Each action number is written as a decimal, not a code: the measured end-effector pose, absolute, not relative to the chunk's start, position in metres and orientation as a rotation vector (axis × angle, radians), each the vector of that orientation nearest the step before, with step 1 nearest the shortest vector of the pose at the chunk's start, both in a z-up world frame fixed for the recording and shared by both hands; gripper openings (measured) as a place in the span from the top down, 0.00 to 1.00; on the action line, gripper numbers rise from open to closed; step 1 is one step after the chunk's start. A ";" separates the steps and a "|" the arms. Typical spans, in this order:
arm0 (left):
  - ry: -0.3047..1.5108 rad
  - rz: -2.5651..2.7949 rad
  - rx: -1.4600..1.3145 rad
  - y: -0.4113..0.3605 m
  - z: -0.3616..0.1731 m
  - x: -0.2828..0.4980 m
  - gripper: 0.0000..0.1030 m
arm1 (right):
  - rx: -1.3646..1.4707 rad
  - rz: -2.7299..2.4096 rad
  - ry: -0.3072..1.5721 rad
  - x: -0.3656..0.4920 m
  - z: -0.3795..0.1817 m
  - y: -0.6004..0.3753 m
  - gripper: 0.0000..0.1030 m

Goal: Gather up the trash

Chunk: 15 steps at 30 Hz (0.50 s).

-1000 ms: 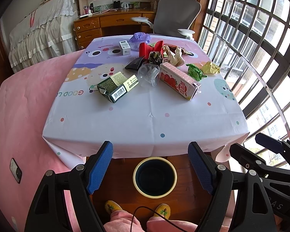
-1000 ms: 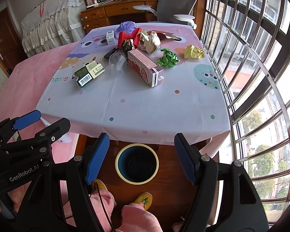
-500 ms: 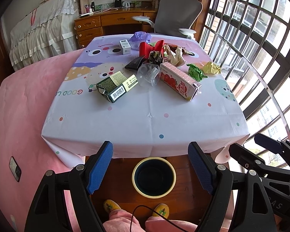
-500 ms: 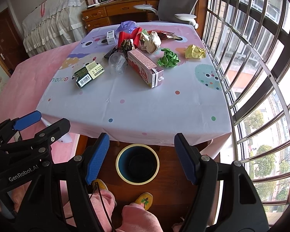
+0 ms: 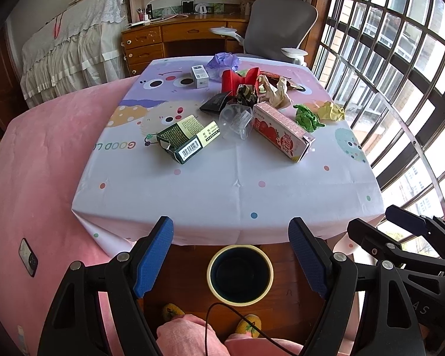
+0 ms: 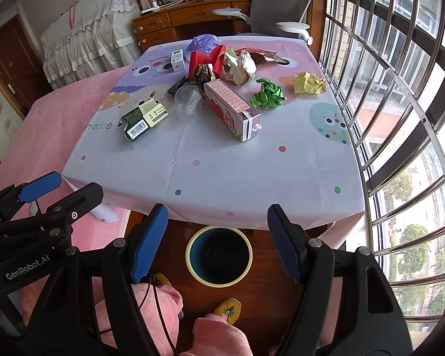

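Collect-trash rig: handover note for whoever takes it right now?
Left gripper: open, empty, held above the bin.
Right gripper: open, empty, alongside it.
Bin: on the floor at the table's near edge; looks empty, though its bottom is dark.
Trash, all on the table: green box, clear cup, pink carton, green wad, yellow wad, and a pile at the far end.
Done: nothing picked up.
Left: everything. The green box and pink carton lie nearest, so probably start there.
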<state>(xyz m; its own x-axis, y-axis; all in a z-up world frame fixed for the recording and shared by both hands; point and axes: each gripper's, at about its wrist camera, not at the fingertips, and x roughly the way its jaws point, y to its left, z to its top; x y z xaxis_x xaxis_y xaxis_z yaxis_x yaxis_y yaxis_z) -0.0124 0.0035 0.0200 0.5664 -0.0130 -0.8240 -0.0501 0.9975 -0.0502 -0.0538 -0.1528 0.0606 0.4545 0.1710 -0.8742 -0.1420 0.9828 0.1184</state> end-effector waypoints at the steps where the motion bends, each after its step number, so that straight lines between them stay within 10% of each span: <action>1: 0.964 0.021 -0.075 0.006 0.023 -0.011 0.21 | 0.033 0.195 1.083 -0.048 0.061 -0.155 0.34; 15: 0.907 -0.069 -0.108 0.044 0.038 0.077 0.21 | 0.053 0.099 1.088 0.042 0.055 -0.150 0.34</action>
